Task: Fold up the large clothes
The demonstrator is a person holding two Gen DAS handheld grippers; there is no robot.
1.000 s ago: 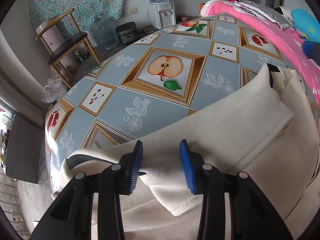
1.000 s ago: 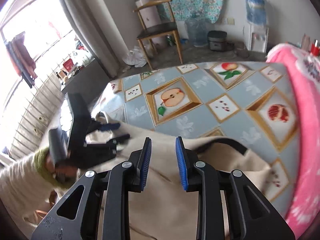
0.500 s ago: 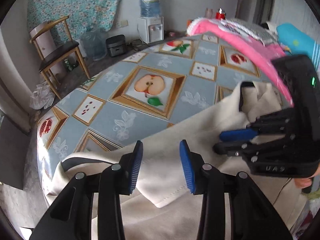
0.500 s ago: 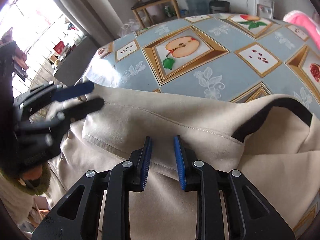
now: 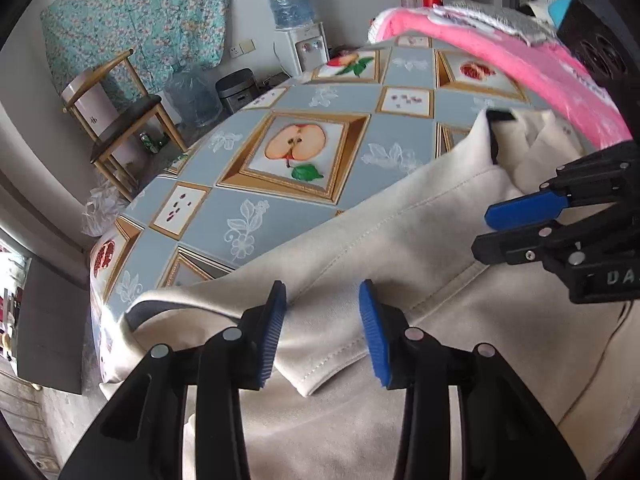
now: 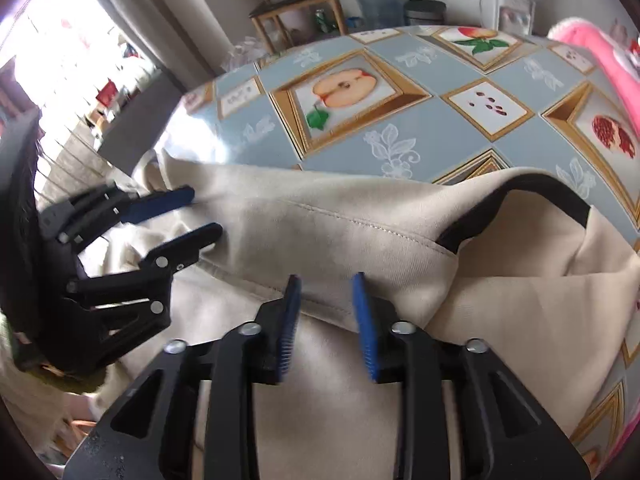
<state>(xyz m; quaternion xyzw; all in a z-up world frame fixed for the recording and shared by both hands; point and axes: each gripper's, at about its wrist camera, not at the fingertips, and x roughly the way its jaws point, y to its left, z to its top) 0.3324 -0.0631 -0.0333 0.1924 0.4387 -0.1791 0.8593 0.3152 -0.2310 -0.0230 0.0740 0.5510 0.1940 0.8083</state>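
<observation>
I have both tongs over the cream garment (image 5: 420, 240), which lies spread along the near edge of the surface (image 5: 280, 216), a fruit-patterned cloth in grey-blue, with its black-lined neck opening (image 6: 520, 196) toward the right side and one end reaching the left corner. My left tongs (image 5: 322, 320) stand parted above a folded, stitched hem of the cloth; the fabric runs between the blue pads (image 5: 272, 328), but I see no pinch on it, so I read them as released. My right tongs (image 6: 325, 316) have just been opening, and their pads sit apart over the same hem, the fold lying between them without being pressed. From the right camera the left tongs show at the left edge, tips just at the cloth's fold; whether they touch it I can't quite tell through the blur. A pink blanket (image 5: 520, 64) lies along the far right edge of the surface
</observation>
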